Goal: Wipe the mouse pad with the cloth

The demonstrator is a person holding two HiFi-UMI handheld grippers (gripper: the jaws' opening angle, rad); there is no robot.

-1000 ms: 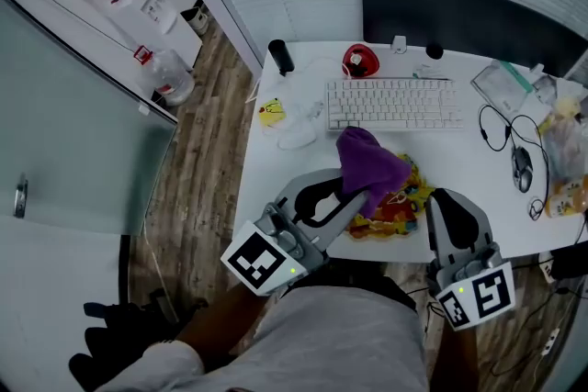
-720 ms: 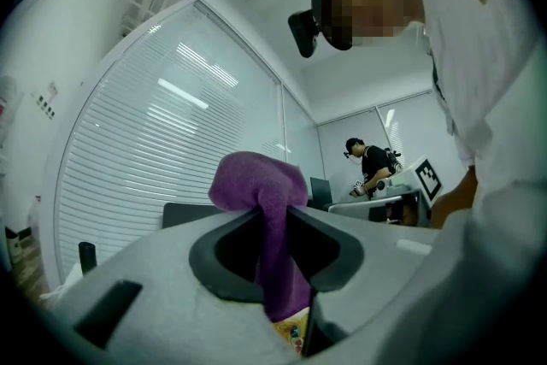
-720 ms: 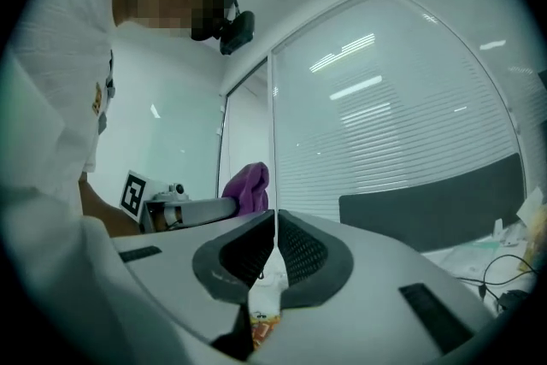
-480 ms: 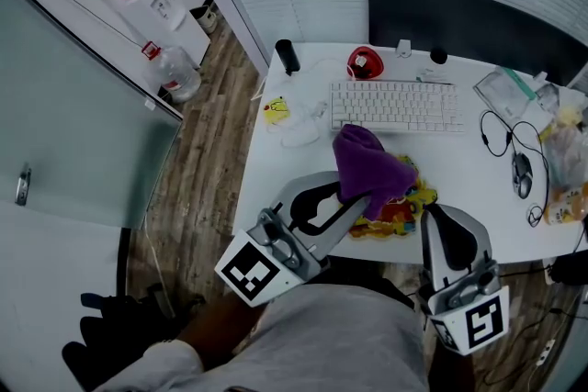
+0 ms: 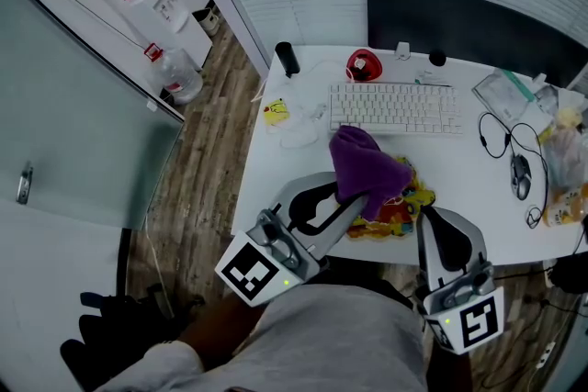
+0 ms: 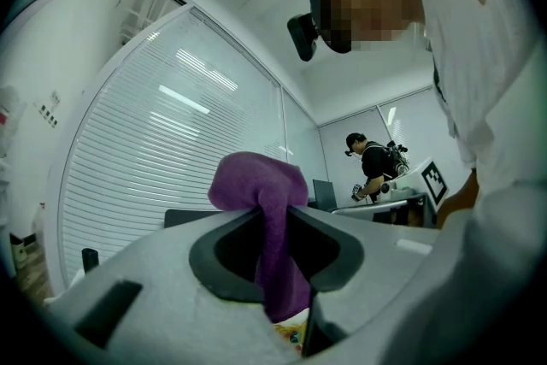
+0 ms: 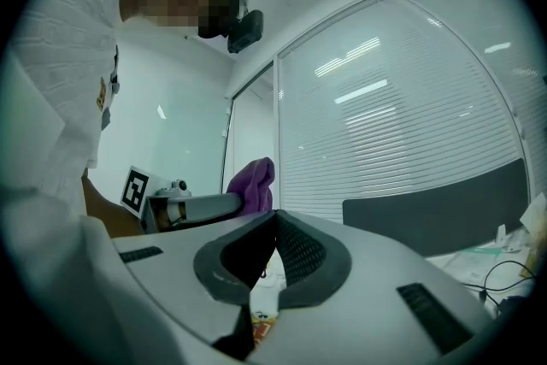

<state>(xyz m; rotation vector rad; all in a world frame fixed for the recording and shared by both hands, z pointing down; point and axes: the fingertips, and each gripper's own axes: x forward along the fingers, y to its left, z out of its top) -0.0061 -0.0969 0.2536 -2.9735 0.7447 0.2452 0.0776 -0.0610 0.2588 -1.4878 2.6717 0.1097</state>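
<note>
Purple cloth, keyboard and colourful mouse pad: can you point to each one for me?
purple cloth [image 5: 360, 162], head view, on its bunched-up top.
keyboard [image 5: 395, 107], head view, on the middle of the keys.
colourful mouse pad [image 5: 400, 214], head view, on the part showing beside the cloth.

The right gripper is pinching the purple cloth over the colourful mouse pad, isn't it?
No, the left gripper is pinching the purple cloth over the colourful mouse pad; the left gripper view shows it between those jaws. The right gripper is shut on nothing.
</note>
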